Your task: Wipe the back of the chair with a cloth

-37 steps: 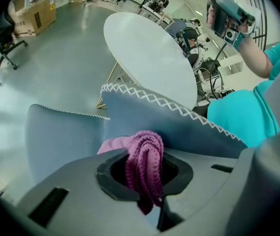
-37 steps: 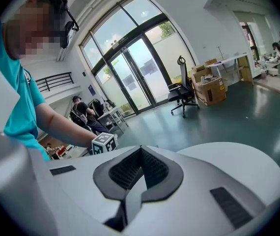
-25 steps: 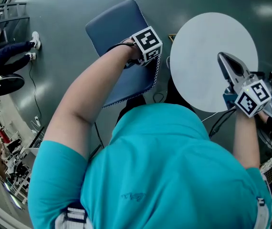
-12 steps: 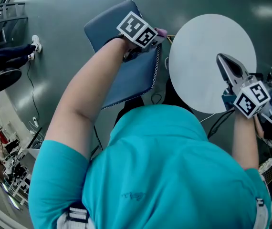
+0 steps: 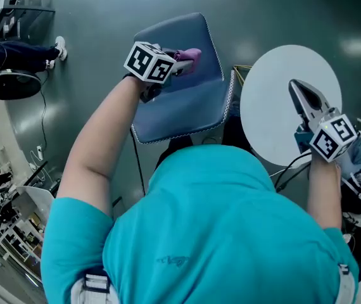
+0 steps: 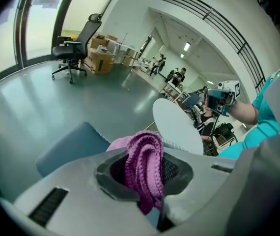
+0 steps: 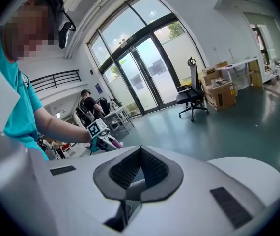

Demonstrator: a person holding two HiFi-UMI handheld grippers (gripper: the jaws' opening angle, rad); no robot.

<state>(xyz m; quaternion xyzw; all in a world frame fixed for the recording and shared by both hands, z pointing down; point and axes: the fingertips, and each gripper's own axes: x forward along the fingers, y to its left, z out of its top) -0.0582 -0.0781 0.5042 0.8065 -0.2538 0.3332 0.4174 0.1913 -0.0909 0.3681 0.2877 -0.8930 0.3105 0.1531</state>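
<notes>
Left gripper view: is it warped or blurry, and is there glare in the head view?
Left gripper view: strong fisheye bending, dark corners, purple cloth sharp, background softer. Head view: pale light patches glare on the glossy floor.

A round table [image 5: 275,94] stands just beside the chair [image 5: 187,103]

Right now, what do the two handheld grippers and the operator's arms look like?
Both the left gripper and the right gripper have pale grey tapered jaws with black ribbed pads. Each carries a white cube of black square markers: left cube, right cube. The person wears a teal short-sleeved shirt; forearms bare.
</notes>
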